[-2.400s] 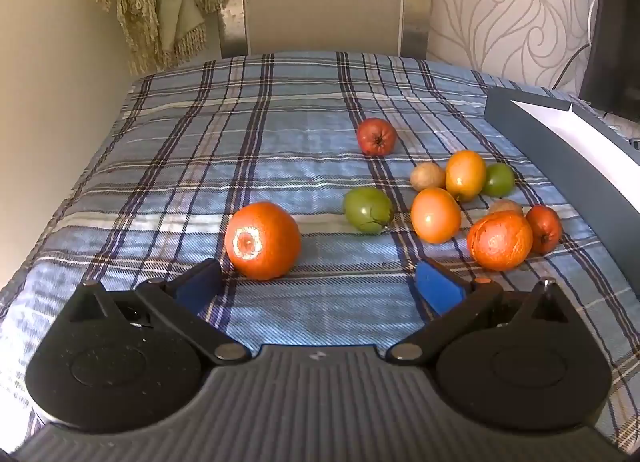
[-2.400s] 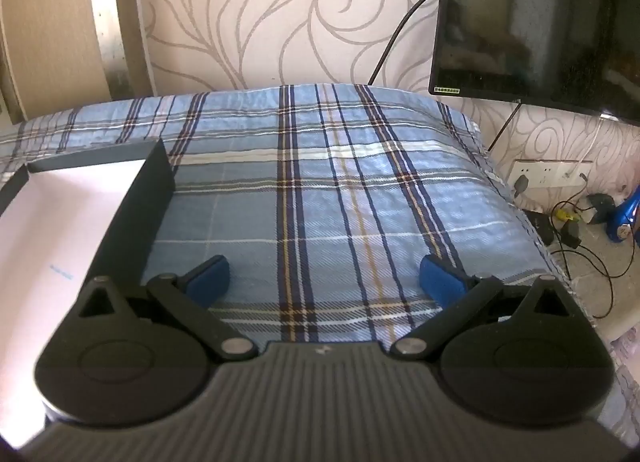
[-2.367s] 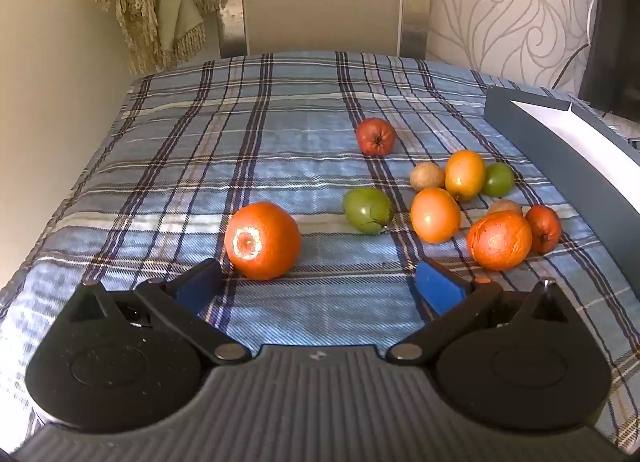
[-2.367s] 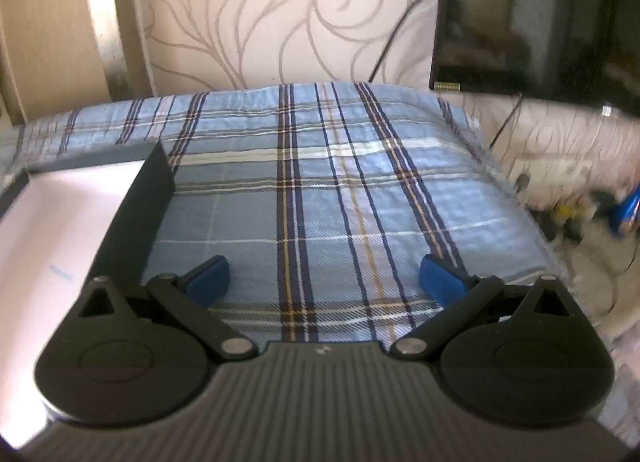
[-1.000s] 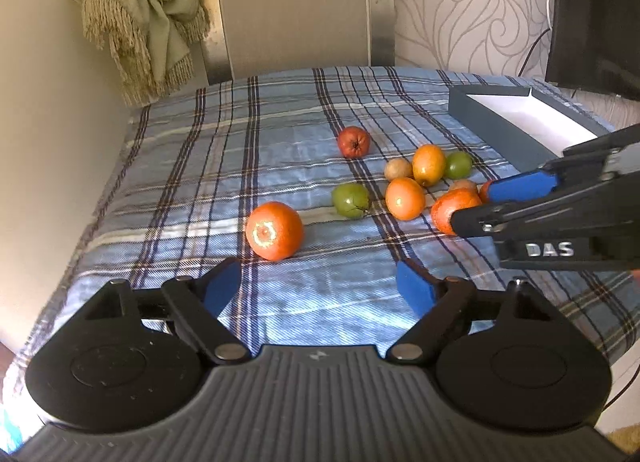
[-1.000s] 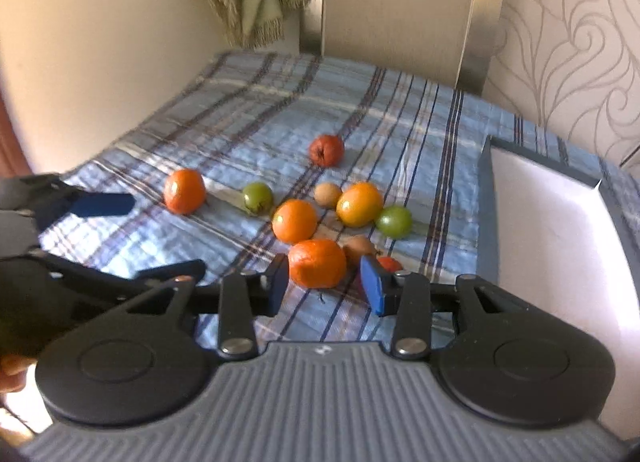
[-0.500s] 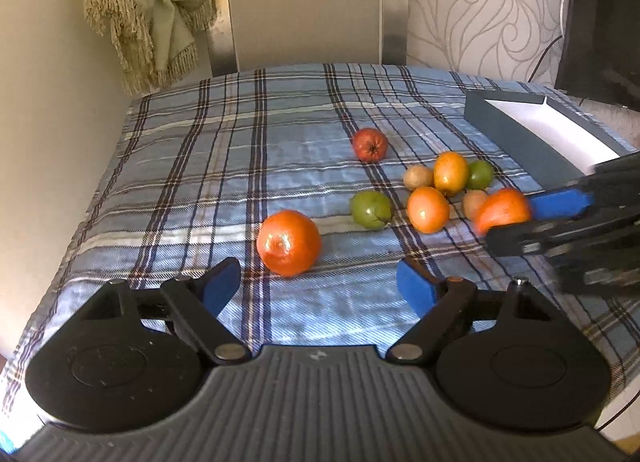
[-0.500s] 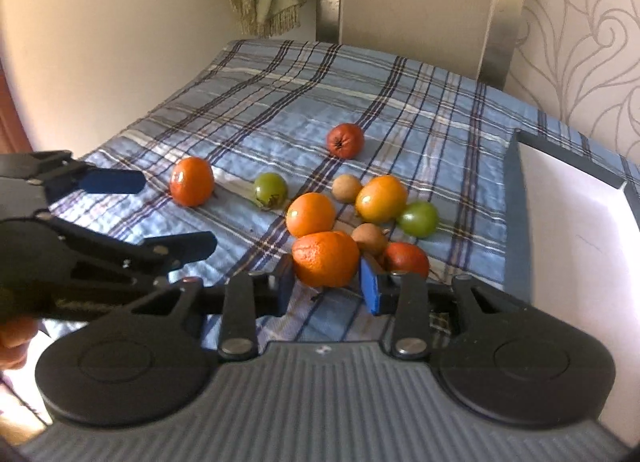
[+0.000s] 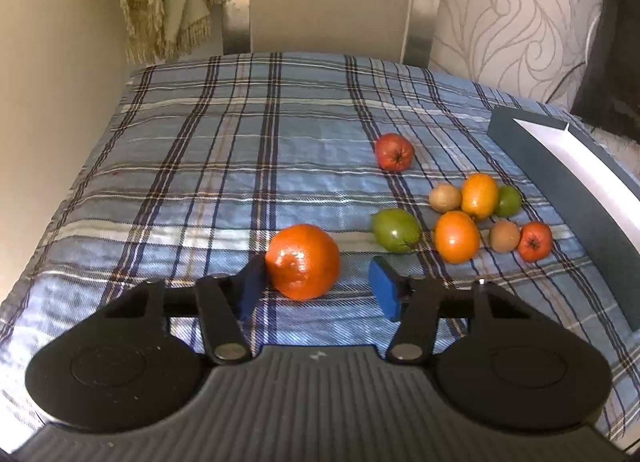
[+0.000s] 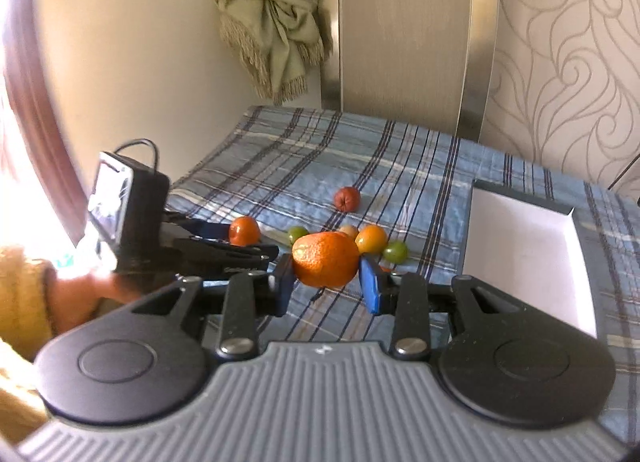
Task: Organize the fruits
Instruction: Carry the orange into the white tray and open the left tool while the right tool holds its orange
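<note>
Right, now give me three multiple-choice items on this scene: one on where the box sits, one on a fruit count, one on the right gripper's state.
1. In the left wrist view, the box lies on which side of the cloth?
A) left
B) right
C) middle

2. How many green fruits lie on the cloth?
A) one
B) two
C) four

3. The right gripper is:
A) open and empty
B) shut on an orange
C) shut on a kiwi

Answers:
1 B, its dark wall runs along the right edge.
2 B, one is nearer the camera and one is further back.
3 B, both blue pads press the orange's sides.
</note>
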Demonstrator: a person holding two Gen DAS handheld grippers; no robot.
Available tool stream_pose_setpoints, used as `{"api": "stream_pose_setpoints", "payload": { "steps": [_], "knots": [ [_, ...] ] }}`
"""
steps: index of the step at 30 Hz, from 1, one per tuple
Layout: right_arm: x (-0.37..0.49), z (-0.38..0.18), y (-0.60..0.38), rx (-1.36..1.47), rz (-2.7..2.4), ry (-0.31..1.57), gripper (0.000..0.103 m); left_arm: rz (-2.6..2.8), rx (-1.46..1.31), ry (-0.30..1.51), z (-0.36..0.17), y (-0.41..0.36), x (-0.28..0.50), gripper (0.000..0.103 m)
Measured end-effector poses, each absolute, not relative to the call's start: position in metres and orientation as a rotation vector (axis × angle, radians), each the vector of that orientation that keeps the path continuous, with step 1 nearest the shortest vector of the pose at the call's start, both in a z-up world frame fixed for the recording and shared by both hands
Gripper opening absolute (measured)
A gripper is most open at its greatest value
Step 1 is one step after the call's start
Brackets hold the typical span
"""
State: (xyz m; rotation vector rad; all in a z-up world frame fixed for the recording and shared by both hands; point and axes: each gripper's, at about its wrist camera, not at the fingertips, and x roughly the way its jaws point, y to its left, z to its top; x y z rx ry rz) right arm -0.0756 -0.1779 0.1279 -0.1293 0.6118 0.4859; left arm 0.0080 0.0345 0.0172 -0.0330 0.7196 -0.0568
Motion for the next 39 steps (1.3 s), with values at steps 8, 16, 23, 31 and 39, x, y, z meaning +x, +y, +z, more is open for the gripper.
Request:
{"api": "stream_pose_setpoints", "payload": {
  "steps": [8,16,23,31,39],
  "knots": [
    [-0.08,0.123,-0.185,-0.109,0.472,0.643,0.038,-0.03,-0.007,0.714,0.016,0.034,0.01,0.045],
    [-0.084,0.122,-0.198,-0.072,0.451,0.63,0.038,-0.005,0.008,0.724,0.021,0.031,0.006,0.042],
    [-0.082,0.117,-0.215,-0.035,0.426,0.625,0.038,-0.023,-0.002,0.714,0.043,0.021,-0.004,0.042],
    [-0.086,0.118,-0.226,-0.009,0.411,0.609,0.038,-0.121,0.011,0.662,0.079,-0.017,-0.006,0.042],
    [-0.094,0.12,-0.243,-0.012,0.347,0.605,0.038,-0.27,0.023,0.614,0.097,-0.072,0.001,0.042]
  ]
}}
